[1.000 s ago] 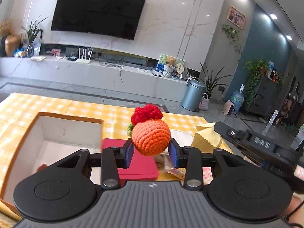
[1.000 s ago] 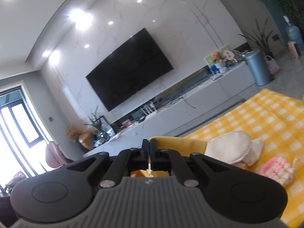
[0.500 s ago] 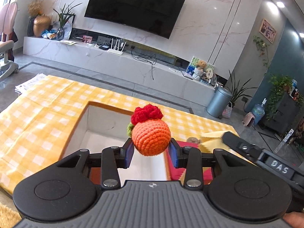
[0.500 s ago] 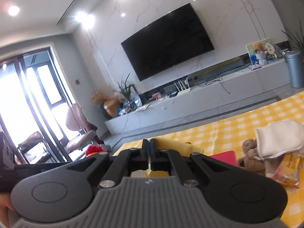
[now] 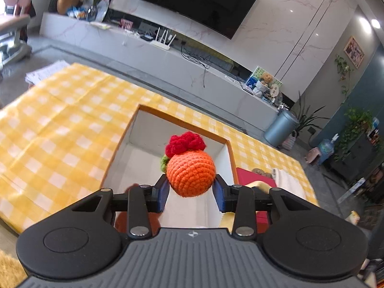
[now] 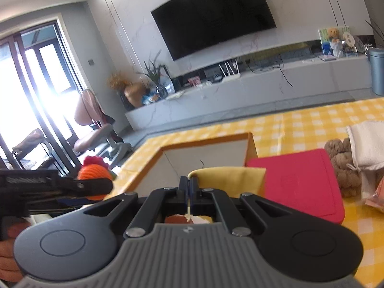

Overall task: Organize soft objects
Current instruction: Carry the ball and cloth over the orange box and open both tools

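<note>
My left gripper [image 5: 190,193] is shut on an orange crocheted ball [image 5: 190,173] with a red top, held above the open white box [image 5: 168,124] with an orange rim. In the right wrist view that ball [image 6: 94,176] shows at the left, over the box's [image 6: 206,153] near left corner. My right gripper [image 6: 189,187] is shut on a yellow cloth [image 6: 230,177], which hangs just over the box's right side. A bit of that cloth [image 5: 260,186] peeks out beside the left gripper.
A red flat case [image 6: 300,182] lies right of the box on the yellow checked tablecloth [image 5: 60,129]. Beyond it sit a brown knitted toy [image 6: 340,160], a white cloth [image 6: 367,144] and a packet [image 6: 376,196]. A person's hand [image 6: 9,252] shows at the lower left.
Both grippers have swung left and down from the pile of soft things to the box. The ball now hangs over the box's inside, and the yellow cloth has come to the box's right side.
</note>
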Available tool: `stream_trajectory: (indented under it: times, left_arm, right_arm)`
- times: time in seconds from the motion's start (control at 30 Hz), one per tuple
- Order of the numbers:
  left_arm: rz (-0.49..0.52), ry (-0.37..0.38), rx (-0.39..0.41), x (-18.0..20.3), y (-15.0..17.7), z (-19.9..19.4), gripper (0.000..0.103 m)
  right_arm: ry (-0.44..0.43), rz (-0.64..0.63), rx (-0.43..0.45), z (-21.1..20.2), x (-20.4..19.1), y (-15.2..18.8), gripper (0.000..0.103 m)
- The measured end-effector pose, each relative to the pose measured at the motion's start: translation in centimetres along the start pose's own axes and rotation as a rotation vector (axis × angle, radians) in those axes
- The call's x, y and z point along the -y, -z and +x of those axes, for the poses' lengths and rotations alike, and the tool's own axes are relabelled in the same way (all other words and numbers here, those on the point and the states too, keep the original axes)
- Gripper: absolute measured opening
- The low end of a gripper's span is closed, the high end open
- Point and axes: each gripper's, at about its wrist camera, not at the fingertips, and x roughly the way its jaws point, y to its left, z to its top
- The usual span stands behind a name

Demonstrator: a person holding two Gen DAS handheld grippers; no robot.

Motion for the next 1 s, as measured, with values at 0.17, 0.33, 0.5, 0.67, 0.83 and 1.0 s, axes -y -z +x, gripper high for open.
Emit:
stream_trajectory:
  times: [0.17, 0.33, 0.5, 0.67, 0.83, 1.0]
  left_arm:
    - [0.001, 0.0, -0.006, -0.1, 0.0, 0.2, 0.044]
    - [0.004, -0.01, -0.002, -0.5, -0.1, 0.3, 0.044]
    - [0.007, -0.04, -0.009, -0.8, 0.1, 0.9, 0.044]
    - [0.012, -0.056, -0.017, -0.9, 0.2, 1.3, 0.044]
    - [0.022, -0.069, -0.029, -0.9, 0.4, 1.8, 0.044]
    - [0.049, -0.102, -0.045, -0.8, 0.8, 2.3, 0.044]
  right_arm:
    - [-0.059, -0.001, -0.014, 0.7, -1.0, 0.4, 0.0]
    - [-0.111, -0.067, 0.05, -0.2, -3.8, -1.1, 0.0]
    - [0.003, -0.206, 0.029, 1.0, -5.1, -0.9, 0.0]
    - [0.069, -0.201, -0.056, 3.6, -3.8, 1.0, 0.0]
    - [0.15, -0.229, -0.082, 4.4, -3.2, 1.7, 0.0]
    - [0.305, -0.445, -0.077, 4.1, -4.4, 2.8, 0.0]
